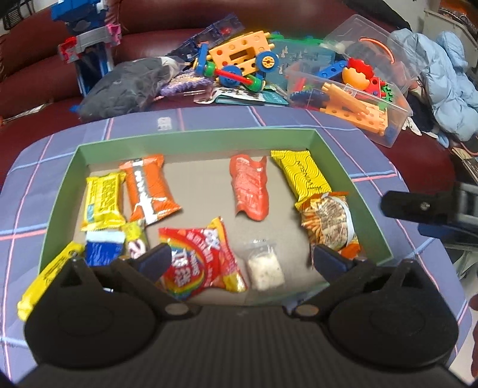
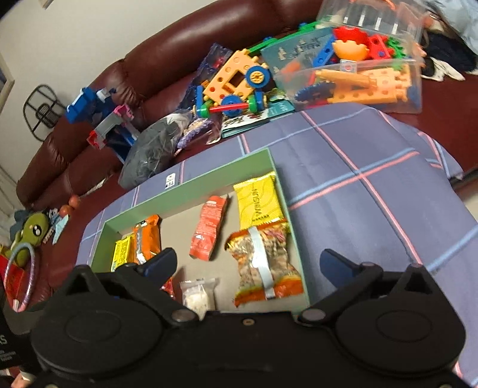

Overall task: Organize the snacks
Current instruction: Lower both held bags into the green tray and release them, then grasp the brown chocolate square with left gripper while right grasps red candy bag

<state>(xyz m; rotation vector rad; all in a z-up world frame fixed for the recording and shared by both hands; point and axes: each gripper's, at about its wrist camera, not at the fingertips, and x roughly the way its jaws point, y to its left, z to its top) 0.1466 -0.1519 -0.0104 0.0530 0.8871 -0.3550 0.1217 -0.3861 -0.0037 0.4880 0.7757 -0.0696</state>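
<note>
A shallow green box (image 1: 209, 138) lies on a blue checked cloth (image 1: 373, 149) and holds several snack packets. Among them are a yellow one (image 1: 103, 200), an orange one (image 1: 151, 188), a red pouch (image 1: 249, 186), a yellow wavy packet (image 1: 303, 176) and a noodle-print bag (image 1: 327, 222). My left gripper (image 1: 243, 259) is open above the box's near side, over a rainbow packet (image 1: 197, 259) and a small clear bag (image 1: 264, 268), touching neither. My right gripper (image 2: 248, 262) is open over the box's right end (image 2: 294, 238), above the noodle-print bag (image 2: 263, 262). A yellow bar (image 1: 47, 280) lies at the box's left front corner.
Behind the box, a dark red sofa (image 1: 179, 18) carries building toys (image 1: 239, 59), a clear toy bin (image 1: 358, 89), a grey bundle (image 1: 128, 86) and a blue toy tower (image 1: 89, 47). A light blue jacket (image 1: 442, 83) lies at the right. Bare cloth (image 2: 373, 194) spreads right of the box.
</note>
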